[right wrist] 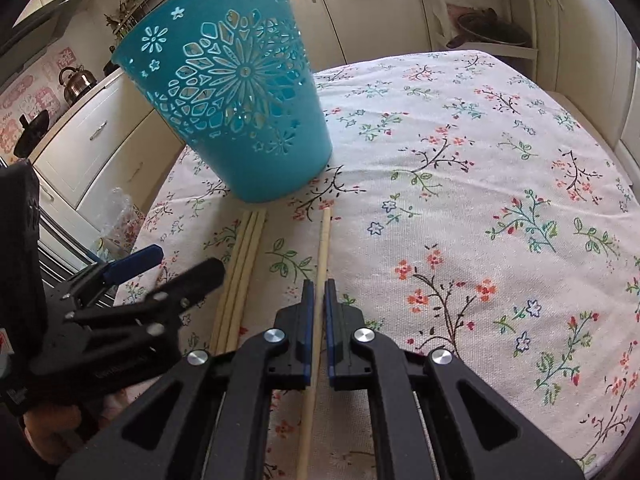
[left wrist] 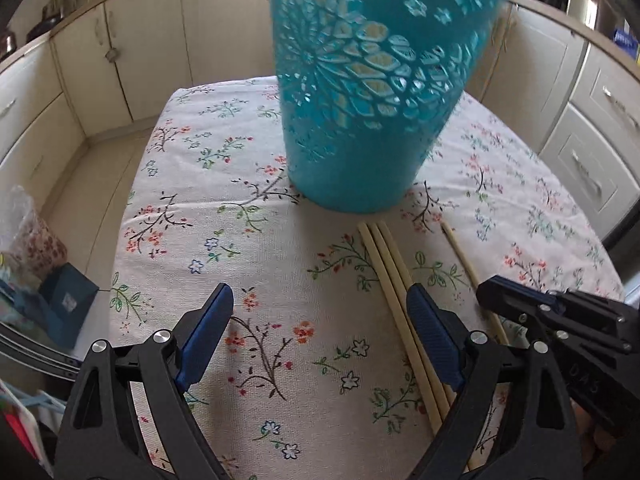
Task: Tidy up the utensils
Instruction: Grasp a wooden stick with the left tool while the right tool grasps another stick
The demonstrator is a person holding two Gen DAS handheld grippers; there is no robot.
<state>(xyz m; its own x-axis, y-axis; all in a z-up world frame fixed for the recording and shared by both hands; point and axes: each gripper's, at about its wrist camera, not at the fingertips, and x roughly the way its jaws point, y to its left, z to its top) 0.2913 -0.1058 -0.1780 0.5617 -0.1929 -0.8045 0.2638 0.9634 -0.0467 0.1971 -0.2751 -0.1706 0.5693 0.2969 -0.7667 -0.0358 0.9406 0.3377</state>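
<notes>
The right gripper's (right wrist: 319,284) fingers are pinched narrow on a lone chopstick (right wrist: 325,236) lying on the floral tablecloth (right wrist: 480,200), its far tip just short of the teal basket (right wrist: 236,96). The left gripper (left wrist: 320,304) stands wide, holding nothing, its right finger over three chopsticks (left wrist: 384,256) bundled just beside the lone one, also pointing at the basket. Nothing looks stowed yet; all four sticks seem left to do. Only the right view shows the grip itself; only the left shows its own spread fingers.

Four wooden chopsticks (right wrist: 325,240) on the floral tablecloth (right wrist: 480,200); one teal basket (right wrist: 236,100); two grippers
</notes>
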